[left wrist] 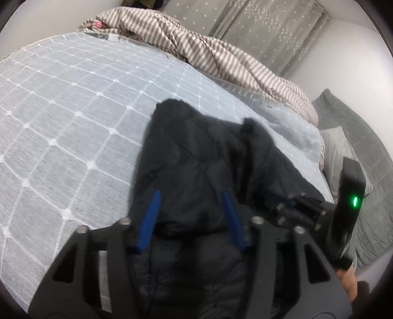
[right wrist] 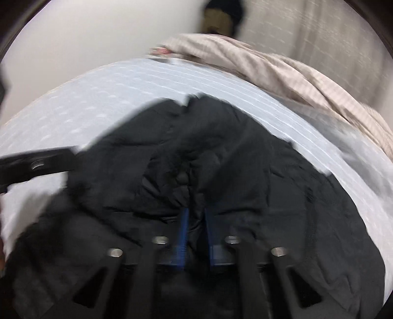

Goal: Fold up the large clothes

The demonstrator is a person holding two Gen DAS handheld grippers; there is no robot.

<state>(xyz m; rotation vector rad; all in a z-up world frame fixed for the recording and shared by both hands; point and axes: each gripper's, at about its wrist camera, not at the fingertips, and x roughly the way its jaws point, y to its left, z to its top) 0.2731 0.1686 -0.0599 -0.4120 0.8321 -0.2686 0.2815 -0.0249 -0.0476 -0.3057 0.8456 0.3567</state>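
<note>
Fingers of the left gripper [left wrist: 191, 196], blue ribbed pads on black linkages, stand partly apart with a fold of the black quilted puffer jacket [left wrist: 196, 152] between them; whether the pads press the fabric cannot be told. Fingers of the right gripper [right wrist: 195, 213] stand nearly together, a narrow pinch of the same black jacket [right wrist: 196, 152] clamped between the blue pads [right wrist: 183, 228]. Right wrist view is motion-blurred.

Jacket lies bunched on the bed, directly ahead of both grippers, running from 6 o'clock toward 12 in each view. In the left wrist view the right gripper [left wrist: 282, 198] shows at 3 o'clock, its black body carrying a green light [left wrist: 355, 202], with part of a hand [left wrist: 347, 279] at 4 o'clock. In the right wrist view a black linkage of the left gripper enters at 9 o'clock.

Under the jacket: pale blue bed cover with a white grid pattern [left wrist: 73, 110]. Beyond it, 12 to 2 o'clock, a crumpled brown-and-white striped duvet [left wrist: 208, 49]. Grey quilted blanket [left wrist: 368, 152] at 3 o'clock. Farthest: grey curtain with small white dots [left wrist: 270, 22] and white wall.
</note>
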